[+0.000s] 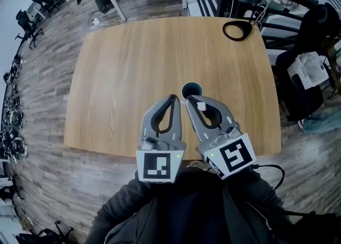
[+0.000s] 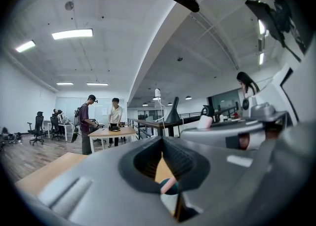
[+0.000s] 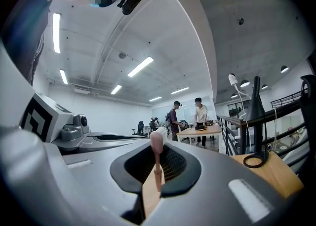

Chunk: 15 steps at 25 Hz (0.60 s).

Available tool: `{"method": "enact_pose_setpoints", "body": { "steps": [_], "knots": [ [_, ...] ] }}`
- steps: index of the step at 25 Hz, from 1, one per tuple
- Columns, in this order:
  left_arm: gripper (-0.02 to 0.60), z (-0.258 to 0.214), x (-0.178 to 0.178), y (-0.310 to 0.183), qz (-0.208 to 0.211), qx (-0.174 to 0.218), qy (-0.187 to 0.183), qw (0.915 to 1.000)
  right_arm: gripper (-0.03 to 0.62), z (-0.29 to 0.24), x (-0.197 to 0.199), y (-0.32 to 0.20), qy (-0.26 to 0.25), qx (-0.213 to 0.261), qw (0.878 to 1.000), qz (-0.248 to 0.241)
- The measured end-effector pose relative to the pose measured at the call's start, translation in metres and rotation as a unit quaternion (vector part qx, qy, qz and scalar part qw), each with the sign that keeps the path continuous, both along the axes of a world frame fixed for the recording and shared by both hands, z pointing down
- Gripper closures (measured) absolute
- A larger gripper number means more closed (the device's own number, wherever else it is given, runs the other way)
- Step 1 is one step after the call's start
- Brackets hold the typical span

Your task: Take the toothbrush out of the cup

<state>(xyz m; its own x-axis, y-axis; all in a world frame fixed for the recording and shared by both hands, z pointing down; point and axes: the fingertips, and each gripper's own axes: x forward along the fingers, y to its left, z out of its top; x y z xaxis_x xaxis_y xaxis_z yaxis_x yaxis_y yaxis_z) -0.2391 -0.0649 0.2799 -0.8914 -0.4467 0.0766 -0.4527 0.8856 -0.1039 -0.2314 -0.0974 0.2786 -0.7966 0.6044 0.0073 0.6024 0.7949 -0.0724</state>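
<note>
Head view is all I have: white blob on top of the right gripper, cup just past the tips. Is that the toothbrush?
Observer: Yes. The right gripper has its jaws shut on a pink toothbrush, held upright with the bristle end up.
Operator: Left gripper carrying anything?
Observer: No. The left gripper has its jaws together with nothing clamped. Only the table and cup show through the gap behind the tips.
Operator: Legs at the top edge, how many people?
Observer: Two, at the far table: a person in a dark top and a person in a white shirt, both standing.
</note>
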Motion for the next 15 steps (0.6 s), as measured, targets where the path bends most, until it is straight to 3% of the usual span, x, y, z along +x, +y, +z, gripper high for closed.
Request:
{"method": "enact_pose_setpoints", "body": {
  "steps": [8, 15],
  "knots": [
    [0.574, 0.000, 0.002, 0.050, 0.016, 0.015, 0.004, 0.9998, 0.588, 0.006, 0.007, 0.048, 0.014, 0.001, 1.000, 0.021],
    [0.574, -0.003, 0.009, 0.063, 0.042, 0.018, 0.001, 0.9989, 0.588, 0.002, 0.014, 0.065, 0.009, 0.007, 0.999, 0.042]
  ]
}}
